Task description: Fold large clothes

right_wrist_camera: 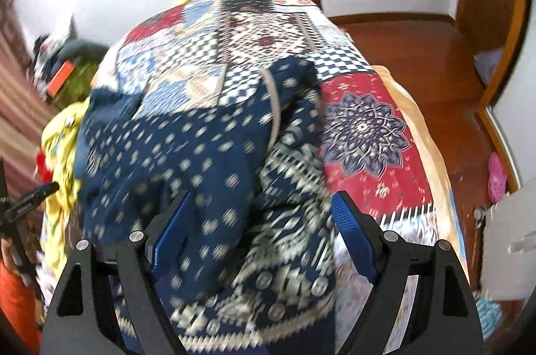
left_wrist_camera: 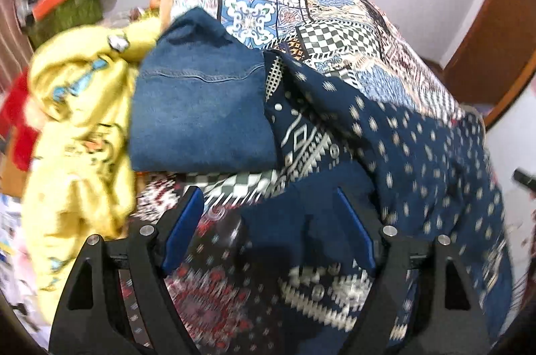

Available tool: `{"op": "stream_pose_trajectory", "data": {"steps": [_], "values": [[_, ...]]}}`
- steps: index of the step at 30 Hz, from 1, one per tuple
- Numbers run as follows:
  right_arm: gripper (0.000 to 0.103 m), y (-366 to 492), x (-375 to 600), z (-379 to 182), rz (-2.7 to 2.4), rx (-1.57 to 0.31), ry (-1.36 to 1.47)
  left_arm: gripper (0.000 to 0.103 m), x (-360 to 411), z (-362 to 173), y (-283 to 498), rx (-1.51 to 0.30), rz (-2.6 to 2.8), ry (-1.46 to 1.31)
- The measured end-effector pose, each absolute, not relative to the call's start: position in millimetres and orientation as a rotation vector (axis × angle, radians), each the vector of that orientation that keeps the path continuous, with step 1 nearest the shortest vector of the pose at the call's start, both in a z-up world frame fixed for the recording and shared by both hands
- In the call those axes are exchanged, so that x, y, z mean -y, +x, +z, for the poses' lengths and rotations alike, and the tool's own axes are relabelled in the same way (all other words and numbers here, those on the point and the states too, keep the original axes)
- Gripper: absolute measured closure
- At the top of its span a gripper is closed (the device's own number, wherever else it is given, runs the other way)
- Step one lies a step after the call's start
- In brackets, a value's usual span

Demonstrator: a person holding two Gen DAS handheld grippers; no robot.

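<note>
Patchwork cotton in red, blue, white and black check covers the bed (left_wrist_camera: 335, 6), and it is the widest thing in front of you; from your right wrist view the same quilted cover (right_wrist_camera: 361, 134) runs off to a wooden floor (right_wrist_camera: 435, 60) on the right. On top of it lies the large navy garment with cream dots and a geometric cream border (right_wrist_camera: 187, 160), bunched rather than flat, spreading from the middle of the cover to its near edge; in your left wrist view it (left_wrist_camera: 418, 147) fills the right half, blurred. Just left of it sits a folded blue denim piece (left_wrist_camera: 201, 107), its edge touching the navy cloth. Beside the denim, further left, a crumpled yellow printed garment (left_wrist_camera: 80, 127) is heaped at the bed's side.

Your left gripper (left_wrist_camera: 268, 221) has its blue-padded jaws spread wide, hovering over the navy hem and the cover, holding nothing. Your right gripper (right_wrist_camera: 261, 224) is likewise spread wide, with the navy garment bulging up between the jaws; whether the pads touch the cloth cannot be told.
</note>
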State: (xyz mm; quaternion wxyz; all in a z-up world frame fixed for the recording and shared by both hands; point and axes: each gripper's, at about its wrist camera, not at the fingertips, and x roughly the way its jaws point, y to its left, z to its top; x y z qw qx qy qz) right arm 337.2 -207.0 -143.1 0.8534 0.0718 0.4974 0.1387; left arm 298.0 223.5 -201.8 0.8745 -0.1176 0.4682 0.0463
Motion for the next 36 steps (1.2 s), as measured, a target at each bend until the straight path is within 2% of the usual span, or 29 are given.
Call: {"op": "stream_pose_trajectory", "data": {"steps": [7, 11, 13, 15, 16, 17, 18, 19, 20, 23, 28, 31, 36], "values": [[0.022, 396.1, 218.6, -188.8, 0.288, -1.149, 0.288, 0.025, -239.5, -248.1, 361.4, -1.047, -0.008, -0.436], [0.022, 419.4, 213.0, -204.1, 0.326, -1.176, 0.327, 0.047, -236.4, -264.6, 392.3, -1.063, -0.112, -0.464], [0.022, 432.4, 207.9, -210.4, 0.349, -1.181, 0.342, 0.049, -234.4, -267.1, 402.6, -1.061, -0.113, -0.456], [0.032, 441.0, 204.1, -213.3, 0.355, -1.178, 0.338, 0.068, -234.1, -262.9, 408.2, -1.025, -0.113, -0.465], [0.040, 446.4, 200.8, -213.9, 0.355, -1.172, 0.332, 0.083, -233.2, -260.9, 411.6, -1.023, -0.132, -0.478], [0.047, 450.9, 199.1, -214.4, 0.354, -1.173, 0.334, 0.091, -231.1, -258.4, 414.8, -1.021, -0.131, -0.480], [0.053, 453.9, 197.0, -215.0, 0.351, -1.175, 0.338, 0.093, -229.3, -255.5, 416.6, -1.014, -0.118, -0.464], [0.065, 457.4, 195.4, -216.0, 0.343, -1.181, 0.346, 0.097, -223.8, -250.8, 419.5, -1.007, -0.098, -0.427], [0.075, 459.3, 194.3, -215.3, 0.342, -1.183, 0.354, 0.098, -218.9, -246.2, 422.3, -1.003, -0.079, -0.389], [0.085, 461.0, 191.4, -203.0, 0.358, -1.147, 0.340, 0.099, -217.2, -228.3, 420.8, -0.970, -0.032, -0.355], [0.087, 460.0, 184.0, -158.4, 0.401, -1.035, 0.297, 0.100, -237.2, -183.3, 410.7, -0.846, -0.043, -0.421], [0.088, 465.6, 173.6, -135.9, 0.422, -0.977, 0.273, 0.100, -240.2, -165.8, 418.8, -0.815, -0.005, -0.365], [0.088, 488.5, 154.1, -130.1, 0.415, -0.936, 0.250, 0.100, -253.4, -169.8, 442.5, -0.825, 0.052, -0.349]]}}
